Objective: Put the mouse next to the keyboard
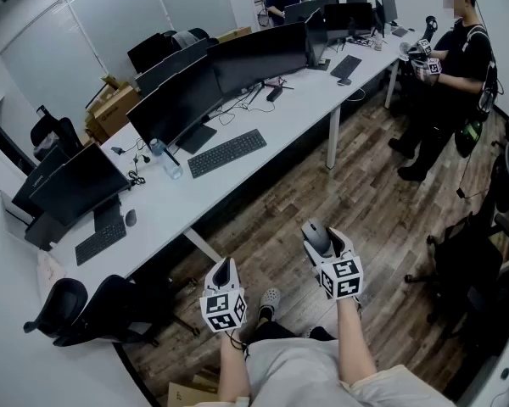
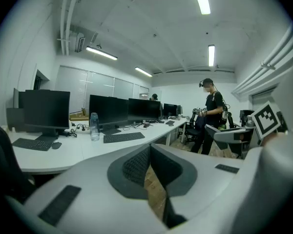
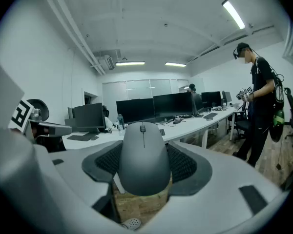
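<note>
Right claw (image 1: 320, 237) is clamped on the mouse (image 3: 143, 162), pads on its flanks and nose toward the counter (image 1: 305, 113), probably so it lands flat. The mouse is well short of the counter, over the floor. Left claw (image 2: 149, 152) is pinched together, empty, idle. Count: two claws, one carried mouse, three keyboards on the counter, the middle keyboard (image 1: 227, 153) likeliest.

My left gripper (image 2: 149, 151) has its jaws together, empty. Beyond lies a keyboard (image 2: 123, 137) on the white desk (image 2: 68, 154): bottle (image 2: 94, 126) just left of it, a person (image 2: 212, 116) standing well right.
</note>
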